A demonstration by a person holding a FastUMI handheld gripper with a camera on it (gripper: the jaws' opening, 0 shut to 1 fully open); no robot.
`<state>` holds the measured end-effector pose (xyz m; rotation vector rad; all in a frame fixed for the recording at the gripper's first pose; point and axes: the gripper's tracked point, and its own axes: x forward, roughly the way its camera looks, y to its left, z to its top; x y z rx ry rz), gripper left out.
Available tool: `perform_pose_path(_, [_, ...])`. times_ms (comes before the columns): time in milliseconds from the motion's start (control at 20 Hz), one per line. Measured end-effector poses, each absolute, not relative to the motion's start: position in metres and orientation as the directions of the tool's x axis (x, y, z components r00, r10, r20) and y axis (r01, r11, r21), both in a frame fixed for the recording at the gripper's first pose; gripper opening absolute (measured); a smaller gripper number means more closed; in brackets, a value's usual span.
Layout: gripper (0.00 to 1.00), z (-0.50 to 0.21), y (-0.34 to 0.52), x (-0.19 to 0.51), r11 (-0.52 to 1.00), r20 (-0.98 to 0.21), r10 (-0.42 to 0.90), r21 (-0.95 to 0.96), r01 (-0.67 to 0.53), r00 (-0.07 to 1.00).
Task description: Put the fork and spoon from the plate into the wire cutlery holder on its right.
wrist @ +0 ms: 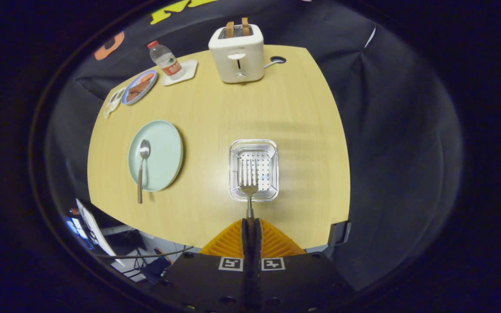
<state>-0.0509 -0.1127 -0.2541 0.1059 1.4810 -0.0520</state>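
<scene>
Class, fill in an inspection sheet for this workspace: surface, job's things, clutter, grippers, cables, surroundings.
Surface: wooden table.
Job's things: fork held over the wire holder, tines forward; spoon on the green plate, left of the holder.
Clutter: toaster with bread; water bottle on a coaster; blue plate with food.
Grippers: gripper, jaws shut on the fork's handle.
Cables: some on the floor.
Surroundings: black cloth booth wall.

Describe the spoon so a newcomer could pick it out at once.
Start at the wooden table and find the pale green plate, left of the wire cutlery holder. The spoon lies on that plate, bowl away, handle overhanging the near rim. Unlike the fork, gripped in the claw over the holder, it lies untouched.
</scene>
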Motion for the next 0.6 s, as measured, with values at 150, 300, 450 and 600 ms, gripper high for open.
perform_pose_path(150, [0.01,-0.271,-0.117,-0.043,0.991,-0.999,0.034,0.038,0.129,0.034])
perform_pose_path(300, [0.01,-0.281,-0.119,-0.036,0.989,-0.999,0.033,0.034,0.143,0.008])
perform_pose_path(450, [0.05,-0.29,-0.122,-0.029,0.985,-1.0,0.03,0.031,0.167,0.004])
perform_pose_path(600, [0.1,-0.292,-0.121,-0.026,0.979,-0.999,0.048,0.05,0.199,0.011])
